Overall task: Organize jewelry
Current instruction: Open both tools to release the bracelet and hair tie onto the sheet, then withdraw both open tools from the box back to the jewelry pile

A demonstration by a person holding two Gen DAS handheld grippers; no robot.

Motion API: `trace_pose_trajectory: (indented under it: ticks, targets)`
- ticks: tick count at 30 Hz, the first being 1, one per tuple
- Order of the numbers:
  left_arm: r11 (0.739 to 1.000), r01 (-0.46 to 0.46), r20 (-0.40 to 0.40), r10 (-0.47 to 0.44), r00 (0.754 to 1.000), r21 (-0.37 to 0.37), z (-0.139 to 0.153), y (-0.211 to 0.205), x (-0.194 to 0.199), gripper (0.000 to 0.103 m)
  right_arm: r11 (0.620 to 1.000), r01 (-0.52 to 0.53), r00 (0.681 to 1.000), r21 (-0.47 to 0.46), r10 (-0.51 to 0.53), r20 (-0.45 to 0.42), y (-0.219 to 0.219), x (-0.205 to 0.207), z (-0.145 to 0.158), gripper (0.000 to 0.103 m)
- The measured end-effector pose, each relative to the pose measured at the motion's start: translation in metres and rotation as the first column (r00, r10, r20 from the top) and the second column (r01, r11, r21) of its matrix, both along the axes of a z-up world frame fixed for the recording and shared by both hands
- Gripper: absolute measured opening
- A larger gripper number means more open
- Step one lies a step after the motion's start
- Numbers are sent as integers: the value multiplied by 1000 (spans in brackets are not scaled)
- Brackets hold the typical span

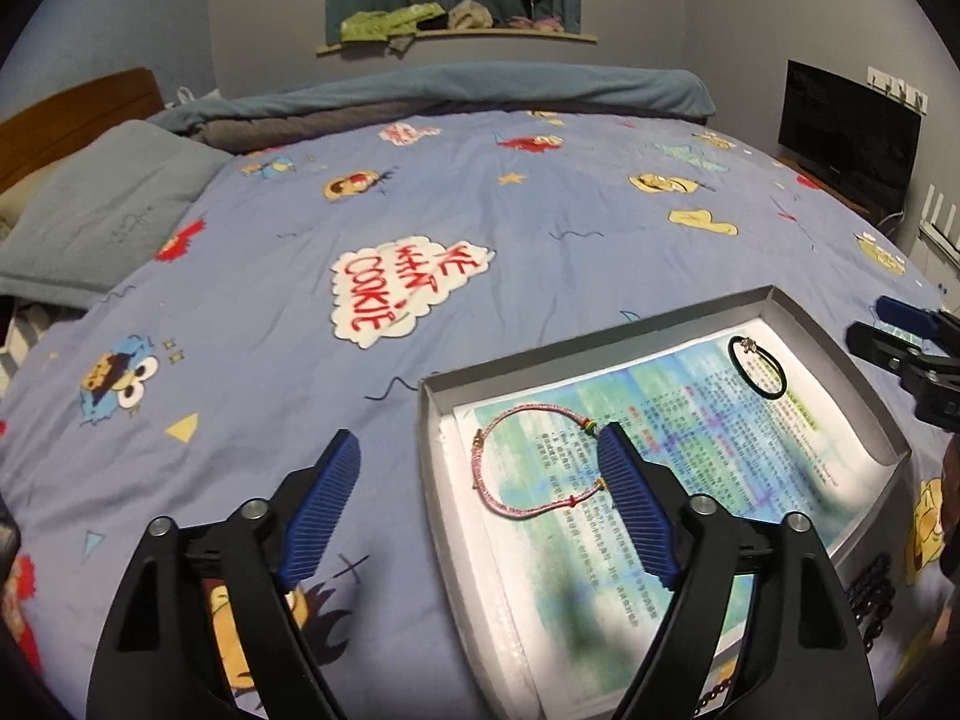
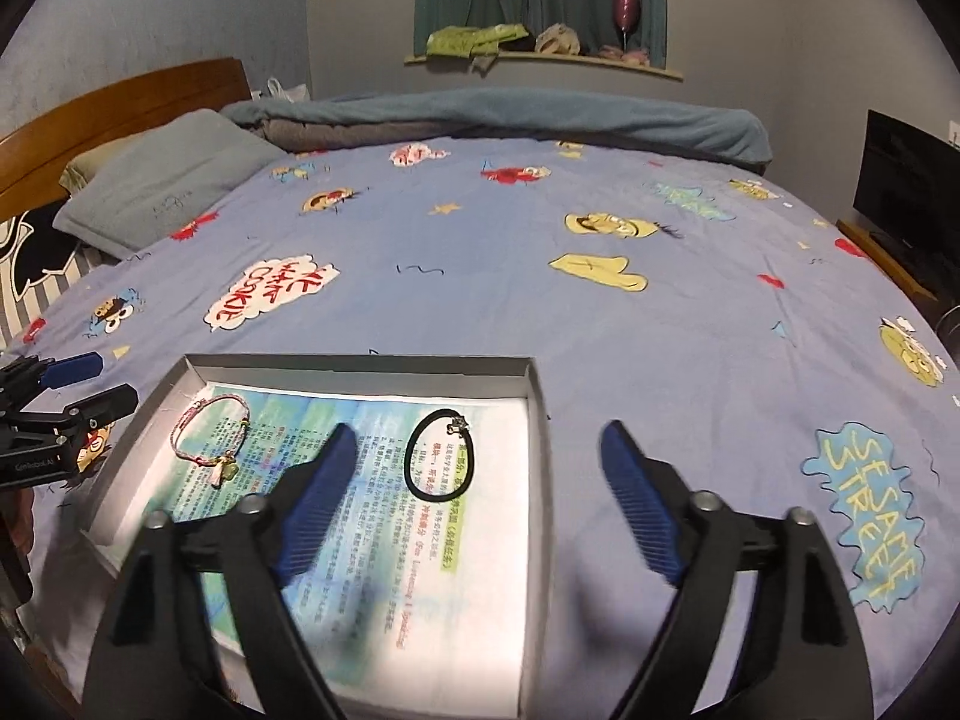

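A shallow grey box lined with a printed sheet lies on the bed. In it lie a pink cord bracelet on the left and a black band with a small star charm on the right. My left gripper is open and empty, its right finger over the box beside the pink bracelet. My right gripper is open and empty, straddling the box's right wall, with the black band between its fingers below. A dark chain lies outside the box at the right.
The bed has a blue cartoon-print cover. A grey pillow and wooden headboard are at the left, a folded blanket at the far side. A dark monitor stands right of the bed.
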State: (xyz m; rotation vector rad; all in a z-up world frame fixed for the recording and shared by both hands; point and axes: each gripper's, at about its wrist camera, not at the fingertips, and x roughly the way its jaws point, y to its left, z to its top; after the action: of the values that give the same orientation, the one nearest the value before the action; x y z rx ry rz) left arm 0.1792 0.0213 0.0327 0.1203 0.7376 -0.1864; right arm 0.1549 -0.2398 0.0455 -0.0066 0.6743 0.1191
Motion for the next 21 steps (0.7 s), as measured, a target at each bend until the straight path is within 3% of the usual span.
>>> trace_pose_trajectory:
  ticks: [3, 21]
  targets:
    - [1000, -8, 34, 8, 999, 9, 4, 3, -12, 89, 1000, 10, 1000, 7, -11, 25, -6, -13, 4, 98]
    - [998, 26, 159, -18, 987, -53, 27, 12, -97, 95, 998, 49, 997, 42, -51, 49, -22, -78, 10, 98]
